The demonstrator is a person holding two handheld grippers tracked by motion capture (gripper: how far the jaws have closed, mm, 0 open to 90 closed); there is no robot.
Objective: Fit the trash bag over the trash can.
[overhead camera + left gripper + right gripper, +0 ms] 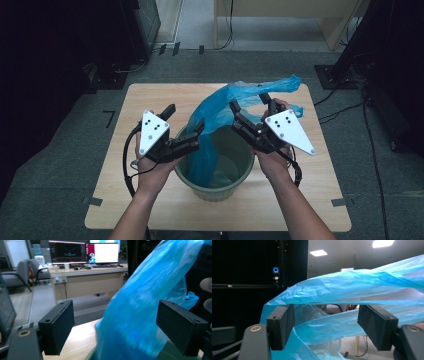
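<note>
The left gripper (pixel 186 124) sits at about nine o'clock of the green bin (pixel 218 187), held in the person's left hand (pixel 152 170), whose forearm comes up from the bottom edge of the high view toward twelve o'clock. Its grey three-cornered plate faces up, and its jaws point toward two o'clock, out over the bin's rim. The jaws stand spread wide: in the left gripper view the two black pads are well apart, with the blue plastic bag (pixel 147 305) rising between them and not pinched by either.

The right gripper (pixel 248 103) is at about three o'clock of the bin, gripped by the right hand (pixel 272 157), with that forearm slanting in from the five o'clock corner. Its jaws point toward eleven o'clock, into the bag's upper part. In the right gripper view its jaws are also spread, a band of bag film (pixel 352 290) draped across and above both pads, and more film hanging between them; whether the film touches the pads I cannot tell.

The bag hangs partly inside the bin, its lower part reaching down toward the bin's floor, while its upper part billows up and trails off toward one o'clock. The bin stands at the middle of the wooden table (pixel 320 200), nearer its six o'clock edge. Beyond the table, in the left gripper view, a desk (pixel 87 281) carries monitors (pixel 83 252).
</note>
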